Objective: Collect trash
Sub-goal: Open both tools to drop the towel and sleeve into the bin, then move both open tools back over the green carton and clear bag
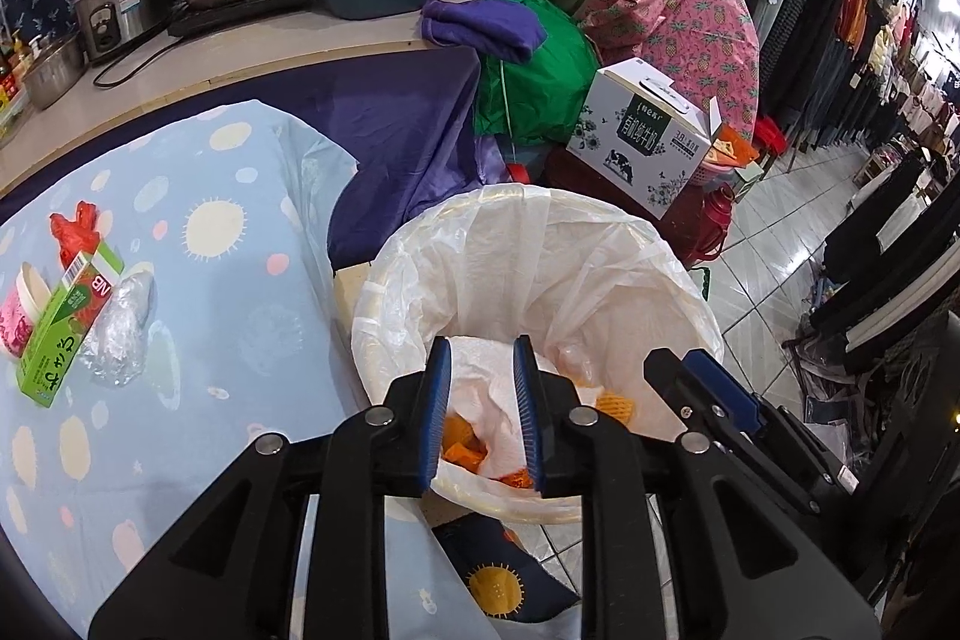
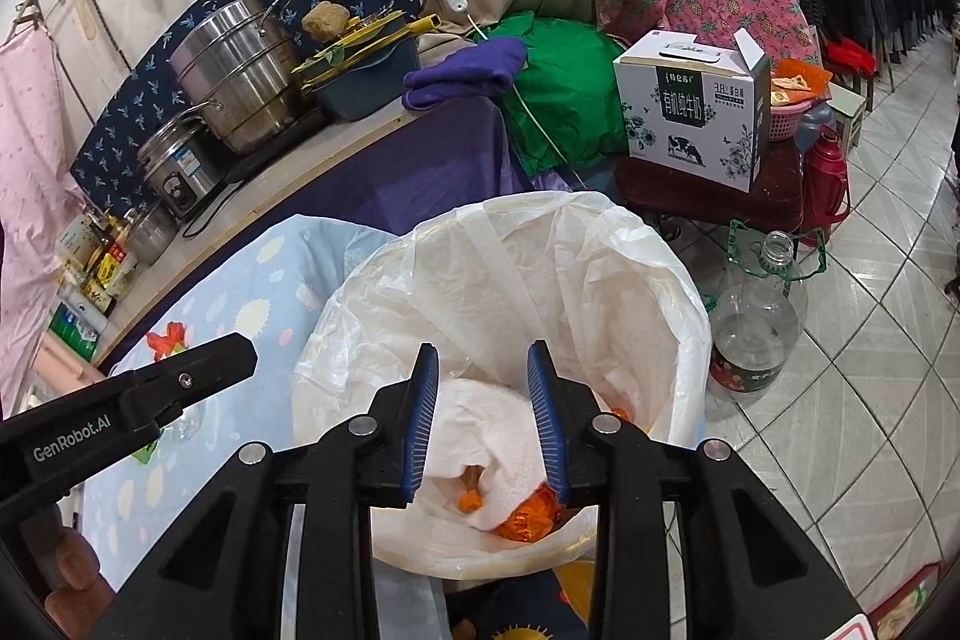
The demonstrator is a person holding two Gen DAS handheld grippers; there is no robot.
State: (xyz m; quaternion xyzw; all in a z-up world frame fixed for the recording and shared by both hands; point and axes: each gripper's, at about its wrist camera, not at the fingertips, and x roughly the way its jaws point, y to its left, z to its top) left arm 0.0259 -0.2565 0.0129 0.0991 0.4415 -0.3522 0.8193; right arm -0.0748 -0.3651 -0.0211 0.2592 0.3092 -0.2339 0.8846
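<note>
The trash left to collect is seen at the left edge of the left wrist view, lying together on the table [image 1: 198, 340] with its pale blue dotted cloth: a green carton [image 1: 63, 334], a crumpled clear wrapper [image 1: 120, 328] touching its right side, a pink and white cup [image 1: 21, 316] just left of it, and a scrap of red plastic [image 1: 75, 226] just above. The carton's long axis runs from the lower left to the upper right of that frame.

The lined bin [image 1: 600, 256] stands beside the table's edge, in the centre of both views. White paper [image 1: 486, 388] and orange scraps [image 1: 462, 445] lie in its bottom.

Both grippers are held over the bin's mouth, pointed down into it. The left gripper [image 1: 483, 400] is seen with its fingers narrowly parted and nothing between them; the paper showing in the gap lies below in the bin. The right gripper [image 2: 486, 418] is parted a little wider and is likewise empty.

The pile lies well apart from both, up and to the left of the fingers. The left gripper is judged the nearer: in the right wrist view it is seen at the left edge, between the right gripper and the table. A swing leftward over the table would be called for, with the fingers set across the carton's narrow width.
</note>
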